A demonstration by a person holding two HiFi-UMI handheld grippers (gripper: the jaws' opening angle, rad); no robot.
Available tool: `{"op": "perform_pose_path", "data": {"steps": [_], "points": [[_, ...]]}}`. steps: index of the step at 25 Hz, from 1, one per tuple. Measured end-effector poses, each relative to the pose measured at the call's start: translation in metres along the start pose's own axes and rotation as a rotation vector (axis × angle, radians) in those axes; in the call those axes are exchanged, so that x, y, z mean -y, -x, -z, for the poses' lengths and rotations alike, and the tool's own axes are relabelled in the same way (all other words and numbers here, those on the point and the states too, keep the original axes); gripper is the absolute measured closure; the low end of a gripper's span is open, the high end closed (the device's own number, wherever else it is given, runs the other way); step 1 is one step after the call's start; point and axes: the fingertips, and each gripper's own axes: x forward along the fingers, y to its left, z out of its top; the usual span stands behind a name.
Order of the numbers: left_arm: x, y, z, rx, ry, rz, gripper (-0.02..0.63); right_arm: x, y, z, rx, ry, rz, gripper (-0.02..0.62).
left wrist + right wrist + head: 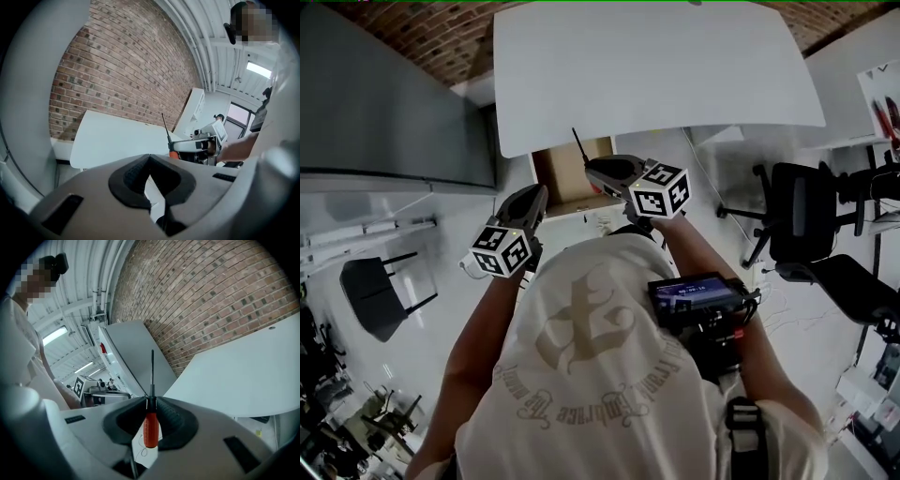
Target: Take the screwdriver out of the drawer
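Note:
A screwdriver [151, 427] with an orange-red handle and a thin black shaft is clamped upright between the pads of my right gripper [151, 401], which is shut on it. In the head view the right gripper [592, 169] hovers over the open wooden drawer [562, 178] under the white table [656, 66], and the screwdriver's shaft [578, 145] pokes out past the jaws. My left gripper [539, 194] is just left of the drawer. Its jaws [149, 157] meet at the tips with nothing between them. From there I see the right gripper [180, 146] carrying the screwdriver [166, 129].
A black office chair [802, 211] stands to the right of the table and a dark chair [380, 295] at the left. A grey panel [384, 103] lies left of the table. A brick wall [211, 301] runs behind the table.

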Motion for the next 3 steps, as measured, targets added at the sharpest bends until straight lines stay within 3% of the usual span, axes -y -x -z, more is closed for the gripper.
{"op": "perform_pose_path", "data": {"steps": [3], "points": [[0.0016, -0.0017, 0.0035, -0.004, 0.003, -0.004, 0.588, 0.0015, 0.0018, 0.0017, -0.001, -0.002, -0.002, 0.515]]}}
